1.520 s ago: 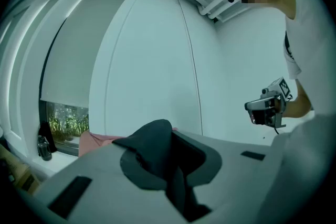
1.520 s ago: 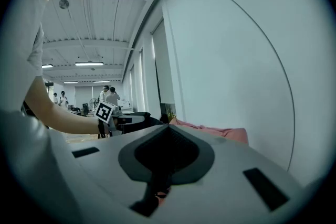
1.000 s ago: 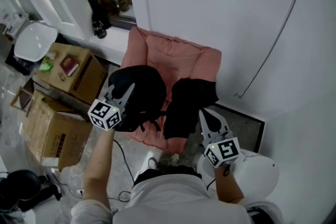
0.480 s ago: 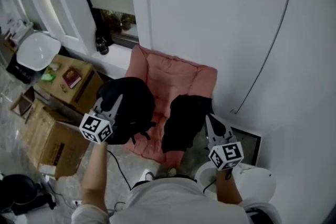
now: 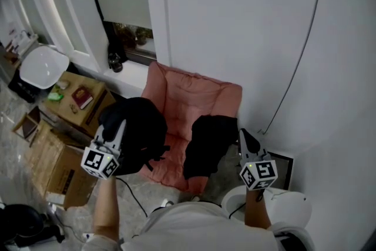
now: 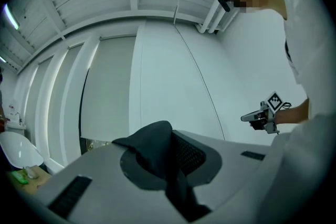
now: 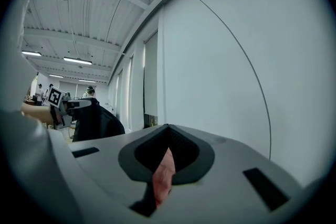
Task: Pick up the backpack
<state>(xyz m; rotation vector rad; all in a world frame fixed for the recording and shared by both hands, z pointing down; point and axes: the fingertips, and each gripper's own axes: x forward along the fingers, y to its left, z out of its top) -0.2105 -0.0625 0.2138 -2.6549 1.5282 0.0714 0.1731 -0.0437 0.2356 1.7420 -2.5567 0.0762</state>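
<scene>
The black backpack (image 5: 140, 133) hangs clear of the pink padded chair (image 5: 194, 94), off its left front corner. My left gripper (image 5: 119, 126) is shut on a fold of the bag's black fabric (image 6: 153, 150) at its top. From the right gripper view the bag (image 7: 95, 121) dangles as a dark shape under the left gripper (image 7: 73, 105). My right gripper (image 5: 242, 133) hovers at the chair's right front corner, shut and holding nothing; a pink sliver of the chair shows through the slit between its jaws. A black garment (image 5: 207, 141) lies on the seat.
Cardboard boxes (image 5: 61, 156) stand on the floor at the left, with small items on the farther box (image 5: 82, 97). A white round stool (image 5: 289, 208) is at the lower right. White walls close in behind and to the right. A cable (image 5: 134, 200) trails over the floor.
My left gripper has risen and swung left with the backpack, lifting it off the chair seat. My right gripper has risen a little beside the chair.
</scene>
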